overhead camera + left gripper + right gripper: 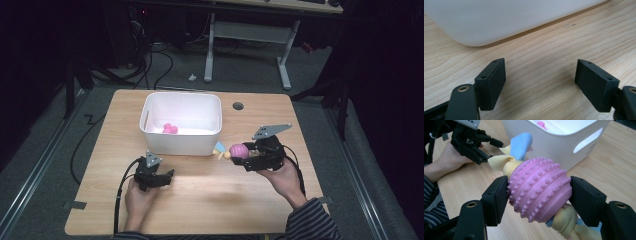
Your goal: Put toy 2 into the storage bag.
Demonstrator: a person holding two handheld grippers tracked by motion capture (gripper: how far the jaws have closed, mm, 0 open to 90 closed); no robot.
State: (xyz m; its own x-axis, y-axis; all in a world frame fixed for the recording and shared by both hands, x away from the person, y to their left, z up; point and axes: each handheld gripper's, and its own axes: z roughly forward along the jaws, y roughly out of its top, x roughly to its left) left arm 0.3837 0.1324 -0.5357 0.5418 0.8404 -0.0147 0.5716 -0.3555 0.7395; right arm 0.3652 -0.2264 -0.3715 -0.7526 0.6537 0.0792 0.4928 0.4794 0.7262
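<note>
Bin (150, 135) holds pink toy (170, 128); right claw (539, 192) clamps knobbed ball (540, 188); left claw (540, 82) apart.

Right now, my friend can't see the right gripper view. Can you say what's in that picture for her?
The right gripper squeezes a bumpy pink ball between its two black jaws; yellow and blue cloth strips stick out of the ball's ends. Behind it stands a white tub on the wooden table, and the left gripper, held in the other hand, is at the upper left.
</note>
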